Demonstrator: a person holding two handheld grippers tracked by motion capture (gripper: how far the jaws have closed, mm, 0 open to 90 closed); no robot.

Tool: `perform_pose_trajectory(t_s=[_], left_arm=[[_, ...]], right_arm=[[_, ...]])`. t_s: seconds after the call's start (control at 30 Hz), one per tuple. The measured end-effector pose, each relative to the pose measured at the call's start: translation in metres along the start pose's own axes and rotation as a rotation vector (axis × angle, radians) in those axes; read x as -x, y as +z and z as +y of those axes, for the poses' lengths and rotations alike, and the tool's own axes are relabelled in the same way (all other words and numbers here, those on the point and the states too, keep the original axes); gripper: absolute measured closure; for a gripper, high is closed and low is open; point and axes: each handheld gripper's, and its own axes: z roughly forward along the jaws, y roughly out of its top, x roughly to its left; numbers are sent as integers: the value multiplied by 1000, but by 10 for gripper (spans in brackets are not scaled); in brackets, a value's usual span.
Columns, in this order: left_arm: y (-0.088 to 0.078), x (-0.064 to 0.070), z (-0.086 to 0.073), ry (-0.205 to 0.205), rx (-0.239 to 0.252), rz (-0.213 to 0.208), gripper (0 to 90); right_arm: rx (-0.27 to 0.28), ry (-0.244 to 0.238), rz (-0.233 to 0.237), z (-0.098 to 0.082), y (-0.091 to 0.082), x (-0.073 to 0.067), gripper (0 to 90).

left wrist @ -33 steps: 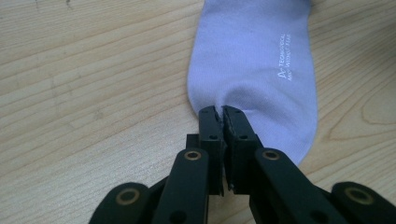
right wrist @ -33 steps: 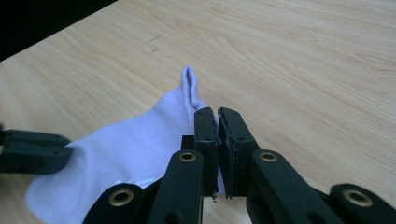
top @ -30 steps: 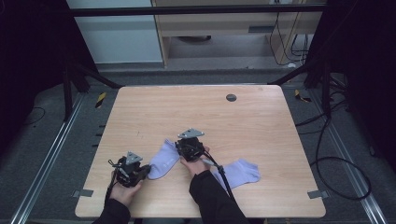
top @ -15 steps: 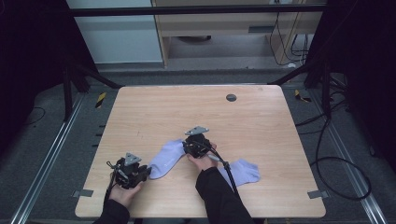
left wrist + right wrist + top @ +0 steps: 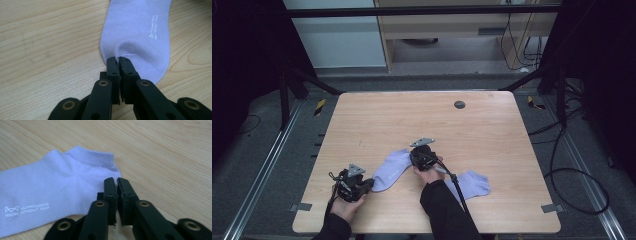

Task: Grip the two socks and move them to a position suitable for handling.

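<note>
A lavender ankle sock [image 5: 389,167] lies flat on the wooden table [image 5: 412,115], running from near left to far right. My left gripper [image 5: 368,184] is at its near end. In the left gripper view its jaws have just closed, and my left gripper [image 5: 117,59] is shut on a puckered fold of the sock [image 5: 140,30]. My right gripper [image 5: 412,157] is at the far, cuff end. Its jaws have also just closed, and my right gripper [image 5: 116,180] is shut on the edge of the sock [image 5: 50,190] below the ribbed cuff.
A second lavender sock [image 5: 474,184] lies to the right, near the front edge, with the right gripper's cable [image 5: 457,186] trailing past it. A dark round cap [image 5: 459,104] sits in the tabletop at the back. Dark frame posts stand at both sides.
My right gripper has shifted a little to the right and lower at the sock's cuff end. The left hand has stayed where it was.
</note>
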Motion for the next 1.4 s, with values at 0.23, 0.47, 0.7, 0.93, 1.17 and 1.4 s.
perform_pose_trajectory(t_s=[0.23,0.47,0.7,0.93,1.17,1.4], left_arm=[[-13,-8,7,1,56,25,876],[-12,-20,11,10,41,97,875],[-10,-28,10,13,20,129,874],[-10,-33,8,1,27,164,742],[-23,-36,9,-57,106,152,642],[-33,-23,15,-61,168,109,538]], right_arm=[[65,5,67,-2,-21,-6,887],[90,-18,109,-16,-47,-28,886],[50,-15,147,-30,-51,-38,883],[11,-13,158,-40,-50,-39,814],[91,0,149,-32,-77,-22,713],[141,-4,100,-29,-103,2,645]])
